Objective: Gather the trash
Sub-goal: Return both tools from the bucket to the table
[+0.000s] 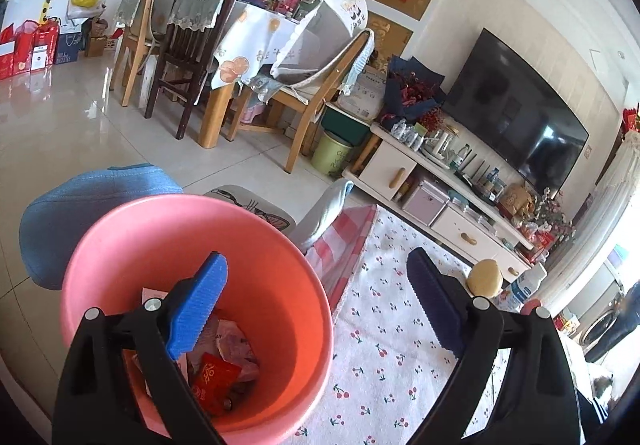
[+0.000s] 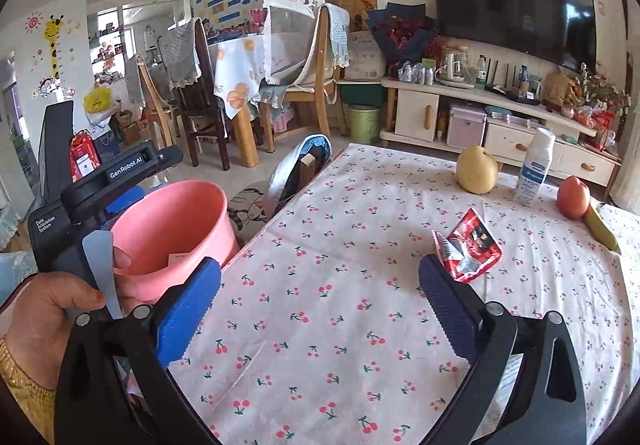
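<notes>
A pink bucket (image 1: 280, 285) stands beside the table's left edge, with a red packet (image 1: 214, 381) and crumpled wrappers (image 1: 236, 345) inside. My left gripper (image 1: 316, 301) hangs open over the bucket's rim, nothing between its blue pads. In the right wrist view the same bucket (image 2: 176, 229) shows at the left, with a hand (image 2: 60, 309) holding the left gripper's body beside it. My right gripper (image 2: 320, 297) stands open over the cherry-print tablecloth (image 2: 320, 345), empty. A torn red snack wrapper (image 2: 470, 249) lies on the cloth just past its right finger.
On the far side of the table stand a yellow pear (image 2: 478, 169), a white bottle (image 2: 534, 165), a red apple (image 2: 574, 197) and a banana (image 2: 600, 229). A blue-cushioned stool (image 1: 80, 213) sits behind the bucket. Chairs, a dining table and a TV cabinet (image 2: 500, 113) lie beyond.
</notes>
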Demonstrator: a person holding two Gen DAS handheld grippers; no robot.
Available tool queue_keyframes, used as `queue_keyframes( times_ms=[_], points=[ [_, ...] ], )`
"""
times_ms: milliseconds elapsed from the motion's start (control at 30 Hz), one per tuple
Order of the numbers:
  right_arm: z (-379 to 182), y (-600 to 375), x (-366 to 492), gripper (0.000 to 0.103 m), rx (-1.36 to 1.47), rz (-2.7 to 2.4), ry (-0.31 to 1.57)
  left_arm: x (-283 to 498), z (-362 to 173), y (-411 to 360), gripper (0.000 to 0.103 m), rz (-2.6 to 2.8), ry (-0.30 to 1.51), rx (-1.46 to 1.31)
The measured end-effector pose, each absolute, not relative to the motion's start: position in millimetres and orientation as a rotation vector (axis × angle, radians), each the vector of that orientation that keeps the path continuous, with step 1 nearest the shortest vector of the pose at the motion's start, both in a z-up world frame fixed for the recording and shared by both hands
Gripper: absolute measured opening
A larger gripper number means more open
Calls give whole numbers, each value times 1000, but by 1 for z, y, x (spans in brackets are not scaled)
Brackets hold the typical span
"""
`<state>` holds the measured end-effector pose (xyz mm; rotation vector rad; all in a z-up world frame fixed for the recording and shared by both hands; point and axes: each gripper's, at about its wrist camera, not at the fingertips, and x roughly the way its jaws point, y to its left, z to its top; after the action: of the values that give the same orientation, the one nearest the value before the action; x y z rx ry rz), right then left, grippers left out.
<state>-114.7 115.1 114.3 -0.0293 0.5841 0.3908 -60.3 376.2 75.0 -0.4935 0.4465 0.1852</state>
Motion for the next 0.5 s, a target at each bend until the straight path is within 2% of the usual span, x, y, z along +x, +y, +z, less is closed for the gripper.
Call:
queue_keyframes(
  times_ms=[333,500],
  points=[
    [116,68,-135,98,-5,325,591,-53,66,325,92,196,614,-296],
    [111,50,-143,98,8,314,608,-54,62,305,92,178,632,-222]
  ],
)
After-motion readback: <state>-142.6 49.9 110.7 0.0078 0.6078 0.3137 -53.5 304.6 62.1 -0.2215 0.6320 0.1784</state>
